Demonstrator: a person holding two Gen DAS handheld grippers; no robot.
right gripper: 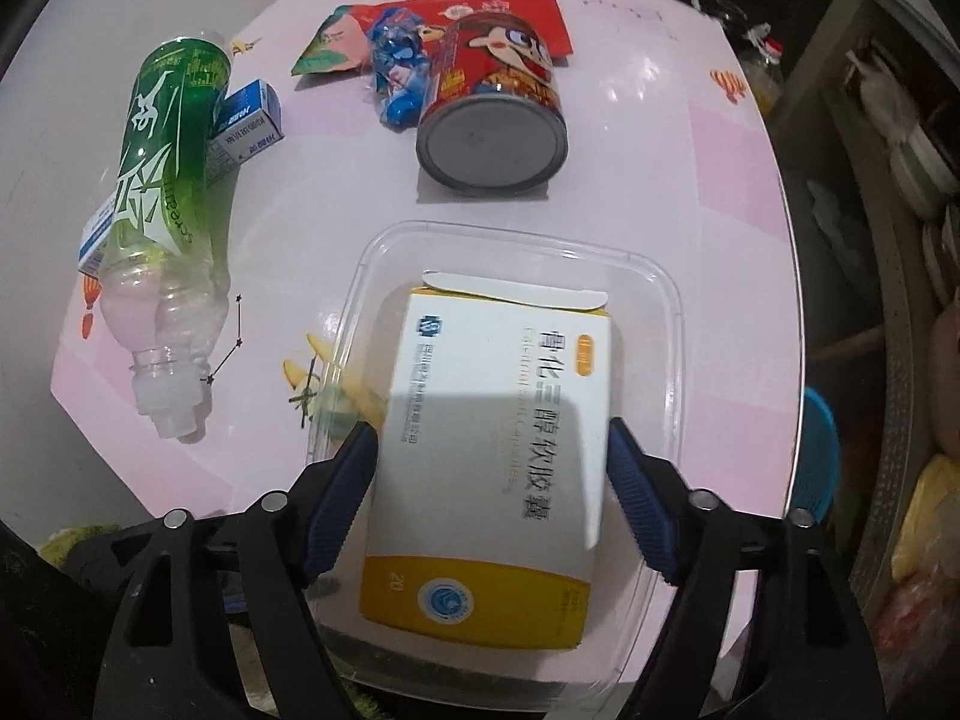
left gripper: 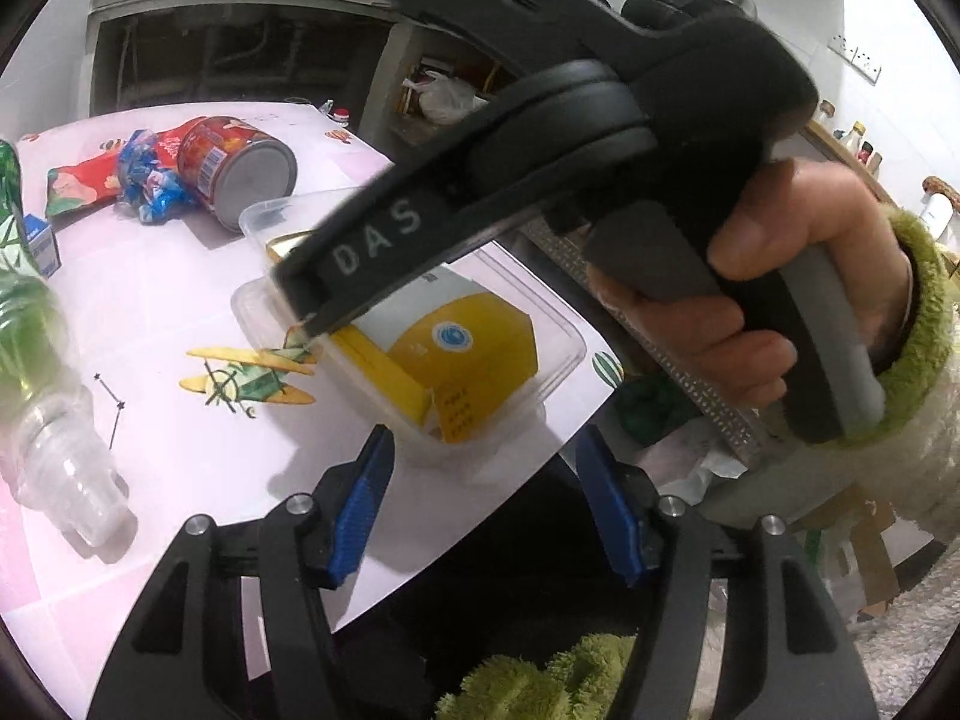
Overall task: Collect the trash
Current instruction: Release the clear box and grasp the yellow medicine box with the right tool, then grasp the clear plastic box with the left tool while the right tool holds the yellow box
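The right gripper [left gripper: 306, 324] hides part of the clear container [left gripper: 558, 324]

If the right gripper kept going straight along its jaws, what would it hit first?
Most likely the white-and-yellow cardboard medicine box lying in the clear plastic container; the right gripper points steeply down with open jaws flanking it. Exact depth is unclear.

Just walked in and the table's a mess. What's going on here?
A person is collecting trash with a handheld gripper in each hand. The right gripper hangs open around a white-and-yellow box lying in the clear tub. The left gripper waits open and empty. A green bottle, red can and wrappers remain on the table.
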